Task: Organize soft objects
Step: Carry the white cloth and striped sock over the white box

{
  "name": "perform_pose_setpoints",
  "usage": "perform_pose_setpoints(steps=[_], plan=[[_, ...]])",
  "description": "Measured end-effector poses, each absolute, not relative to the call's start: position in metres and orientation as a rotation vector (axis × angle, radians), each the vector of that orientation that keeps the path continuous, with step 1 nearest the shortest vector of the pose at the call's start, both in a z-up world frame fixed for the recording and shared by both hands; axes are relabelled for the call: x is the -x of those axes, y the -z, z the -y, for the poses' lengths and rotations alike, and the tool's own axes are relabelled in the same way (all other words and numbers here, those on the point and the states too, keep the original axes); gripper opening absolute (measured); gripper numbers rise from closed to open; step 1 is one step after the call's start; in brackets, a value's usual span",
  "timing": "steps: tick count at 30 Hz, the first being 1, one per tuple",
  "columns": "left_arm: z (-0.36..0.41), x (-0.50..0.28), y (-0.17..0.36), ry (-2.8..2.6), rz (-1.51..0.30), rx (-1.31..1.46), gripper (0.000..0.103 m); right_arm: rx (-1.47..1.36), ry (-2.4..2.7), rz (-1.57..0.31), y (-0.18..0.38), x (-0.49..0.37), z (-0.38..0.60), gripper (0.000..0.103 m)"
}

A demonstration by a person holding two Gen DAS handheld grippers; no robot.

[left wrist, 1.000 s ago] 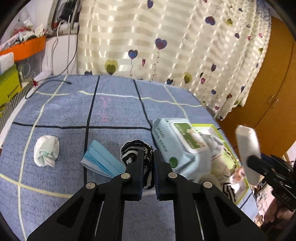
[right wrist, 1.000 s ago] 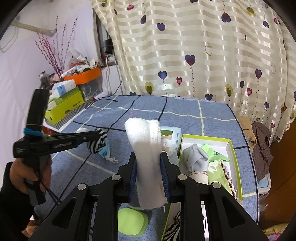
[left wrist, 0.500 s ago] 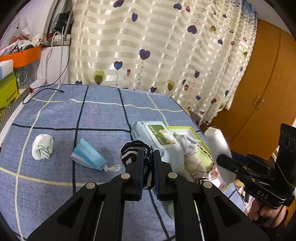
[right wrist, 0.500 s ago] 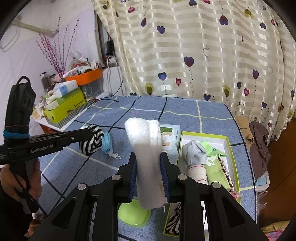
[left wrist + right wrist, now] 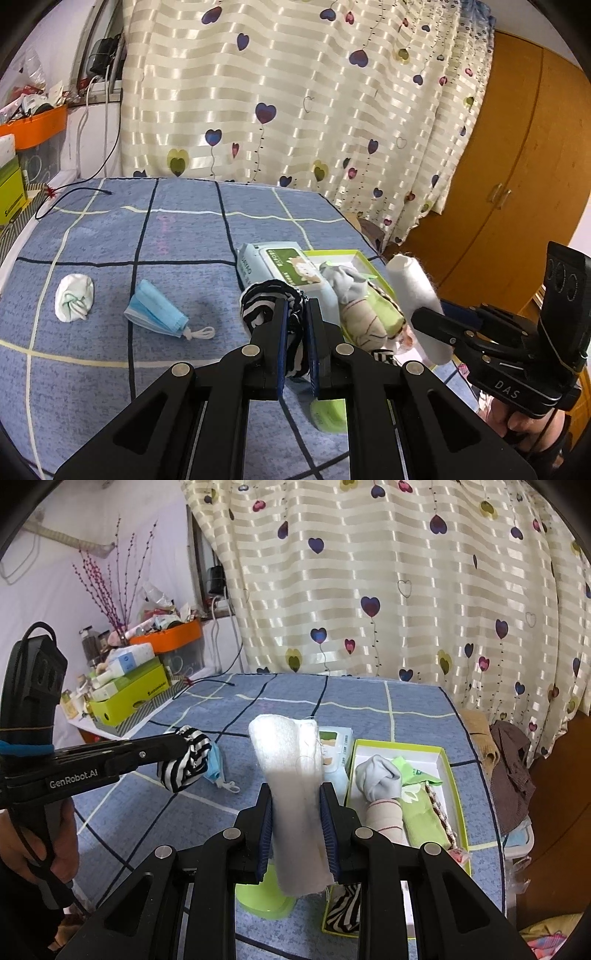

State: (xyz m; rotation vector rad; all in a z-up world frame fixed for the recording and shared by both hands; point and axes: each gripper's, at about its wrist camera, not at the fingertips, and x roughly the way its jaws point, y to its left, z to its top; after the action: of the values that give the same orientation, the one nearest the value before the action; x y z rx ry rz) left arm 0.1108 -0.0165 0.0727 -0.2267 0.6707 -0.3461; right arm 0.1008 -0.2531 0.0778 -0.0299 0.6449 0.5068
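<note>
We hold both grippers raised above the worktop (image 5: 184, 236), side by side and pointing toward the heart-print curtain (image 5: 406, 590). Our left gripper (image 5: 294, 314) is level, its jaws drawn narrow and pinching one black-and-white striped sock (image 5: 266, 299), which bunches up above and between the fingertips; in the right wrist view that same sock (image 5: 184, 760) hangs off the end of the left gripper (image 5: 173, 744), with our left hand (image 5: 33, 849) wrapped round its handle low at the left. Our right gripper (image 5: 295, 801) is clamped on one rolled white cloth (image 5: 291, 775), which stands upright between the pads and sticks out both above and below them; from the left wrist view the roll (image 5: 417, 295) tilts up to the right of the left gripper. Just ahead and right of the right gripper sits one green-rimmed box (image 5: 447, 775), holding a grey balled sock (image 5: 378, 779), a beige roll (image 5: 384, 816), a green folded piece (image 5: 421, 812) and a zebra-patterned piece (image 5: 343, 908) at its near end. One pack of wet wipes (image 5: 273, 262) lies beside the box, right ahead of the left gripper. To the left of that gripper, on the blue checked cover, lie one blue face mask (image 5: 155, 314) and, further left, one white balled sock (image 5: 74, 299). One green lid-like disc (image 5: 262, 897) lies below the right gripper.
</note>
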Motion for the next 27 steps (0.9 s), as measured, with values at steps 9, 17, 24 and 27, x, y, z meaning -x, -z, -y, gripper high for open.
perform_pose_setpoints(steps=[9,17,24,27], plan=[[0.033,-0.111,-0.08,0.383,-0.665,0.206,0.01,0.009,-0.469,-0.639,-0.078,-0.098,0.274,0.023],[0.059,-0.115,-0.085,0.418,-0.667,0.181,0.01,-0.017,-0.421,-0.631,-0.077,-0.095,0.303,0.023],[0.083,-0.12,-0.088,0.458,-0.67,0.159,0.01,-0.045,-0.363,-0.631,-0.075,-0.096,0.334,0.023],[0.093,-0.121,-0.089,0.477,-0.671,0.152,0.01,-0.054,-0.343,-0.635,-0.072,-0.097,0.344,0.023]])
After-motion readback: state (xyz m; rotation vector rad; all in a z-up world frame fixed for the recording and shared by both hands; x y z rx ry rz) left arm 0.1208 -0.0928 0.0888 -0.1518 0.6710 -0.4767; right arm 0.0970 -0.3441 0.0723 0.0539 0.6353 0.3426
